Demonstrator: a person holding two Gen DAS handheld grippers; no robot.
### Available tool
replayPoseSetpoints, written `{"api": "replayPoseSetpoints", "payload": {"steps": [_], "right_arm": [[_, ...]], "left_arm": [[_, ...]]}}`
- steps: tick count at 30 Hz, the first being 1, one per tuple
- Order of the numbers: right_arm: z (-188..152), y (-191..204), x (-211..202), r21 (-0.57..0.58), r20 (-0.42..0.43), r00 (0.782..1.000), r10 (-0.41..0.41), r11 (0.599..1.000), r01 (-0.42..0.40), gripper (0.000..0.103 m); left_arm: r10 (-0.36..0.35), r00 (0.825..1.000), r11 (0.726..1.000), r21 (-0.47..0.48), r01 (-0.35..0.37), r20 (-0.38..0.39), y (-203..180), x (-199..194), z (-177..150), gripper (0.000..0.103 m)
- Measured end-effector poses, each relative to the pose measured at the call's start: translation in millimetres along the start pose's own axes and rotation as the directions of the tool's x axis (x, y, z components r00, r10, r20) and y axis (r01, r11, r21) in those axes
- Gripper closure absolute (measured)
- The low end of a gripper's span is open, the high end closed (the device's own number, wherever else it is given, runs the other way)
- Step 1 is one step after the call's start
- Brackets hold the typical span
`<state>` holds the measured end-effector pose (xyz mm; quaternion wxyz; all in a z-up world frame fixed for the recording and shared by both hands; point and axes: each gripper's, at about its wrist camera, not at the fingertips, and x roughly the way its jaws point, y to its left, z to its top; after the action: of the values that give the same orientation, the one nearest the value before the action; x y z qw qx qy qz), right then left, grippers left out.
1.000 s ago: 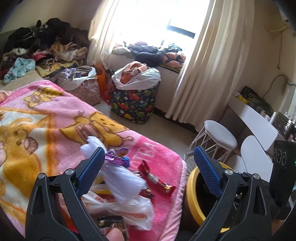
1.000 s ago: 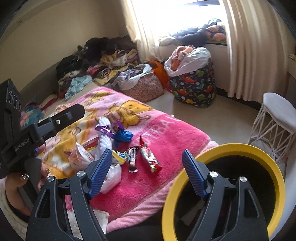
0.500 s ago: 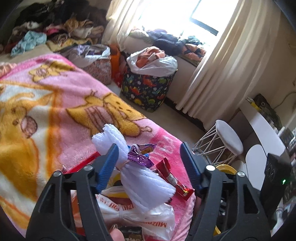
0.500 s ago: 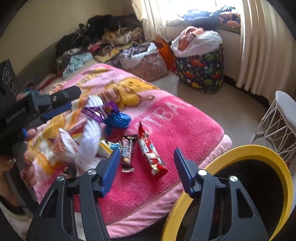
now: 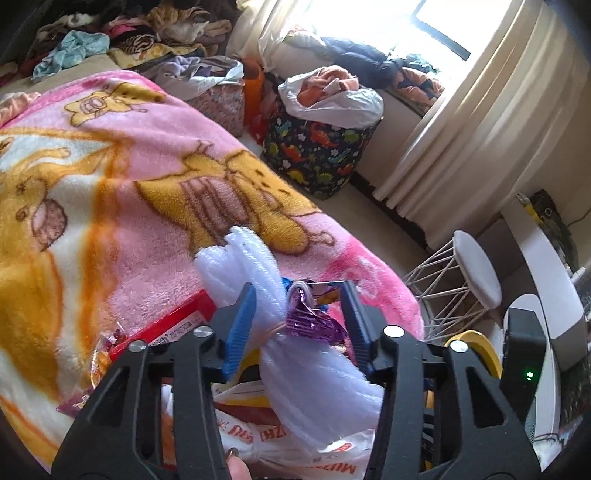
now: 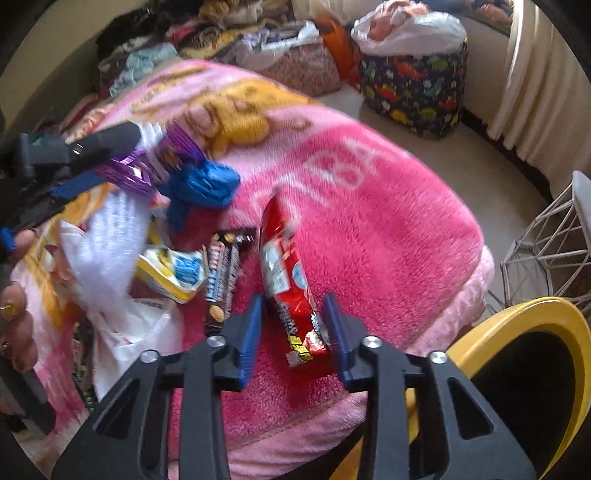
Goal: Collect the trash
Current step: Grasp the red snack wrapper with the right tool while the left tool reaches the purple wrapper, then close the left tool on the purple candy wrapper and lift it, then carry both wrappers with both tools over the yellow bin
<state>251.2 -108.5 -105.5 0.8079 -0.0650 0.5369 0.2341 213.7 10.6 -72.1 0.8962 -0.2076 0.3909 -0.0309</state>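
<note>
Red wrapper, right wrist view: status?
Right hand-held gripper jaws just closing around red wrapper. Left hand-held gripper closing on white foam net. Nothing blocking.

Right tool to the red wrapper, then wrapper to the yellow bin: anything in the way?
Nothing visible. The right tool already has the red wrapper between its jaws, which have just been closing. The yellow bin sits beside the bed to the right, with only pink blanket edge in between.

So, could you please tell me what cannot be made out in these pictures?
- Right wrist view: purple wrapper, print smeared by motion blur.
- Right wrist view: yellow-rimmed bin, cut off by the edge; inside too dark.
- Left wrist view: window, outside washed out by glare.
- Left wrist view: desk clutter, too small at the rim.
</note>
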Motion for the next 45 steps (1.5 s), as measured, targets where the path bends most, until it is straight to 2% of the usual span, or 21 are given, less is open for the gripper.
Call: {"api": "replayPoseSetpoints", "payload": {"steps": [5, 16, 22, 26, 27, 35, 45], "right_arm": [[-1, -6, -3, 0.036, 0.031, 0.999, 0.033, 0.999, -0.034, 0.09], [-11, -7, -35, 0.094, 0.138, 0.986, 0.098, 0.989, -0.112, 0.091], [-21, -3, -53, 0.095, 0.162, 0.981, 0.107, 0.988, -0.124, 0.091], [-27, -3, -63, 0.103, 0.182, 0.978, 0.106, 0.987, -0.126, 0.091], [-29, -3, -66, 0.106, 0.188, 0.976, 0.108, 0.986, -0.129, 0.091], [-37, 2, -88, 0.108, 0.24, 0.963, 0.126, 0.982, -0.155, 0.091], [-44, 2, -118, 0.102, 0.306, 0.942, 0.137, 0.979, -0.176, 0.091]], "left_arm": [[0.01, 1.0, 1.0, 0.003, -0.01, -0.015, 2, 0, -2, 0.084], [0.005, 0.999, 0.999, 0.032, -0.003, -0.05, -8, -9, -15, 0.085], [0.013, 0.999, 0.999, 0.041, -0.012, -0.046, -11, -3, -12, 0.093], [0.0, 0.999, 1.0, 0.03, 0.001, -0.041, -12, -6, -11, 0.095], [0.0, 0.999, 0.999, 0.034, 0.002, -0.038, -13, -7, -11, 0.098], [-0.042, 0.999, 0.997, 0.067, 0.041, 0.022, -26, -32, -6, 0.099], [-0.106, 0.99, 0.989, 0.11, 0.096, 0.091, -46, -67, 1, 0.099]]}}
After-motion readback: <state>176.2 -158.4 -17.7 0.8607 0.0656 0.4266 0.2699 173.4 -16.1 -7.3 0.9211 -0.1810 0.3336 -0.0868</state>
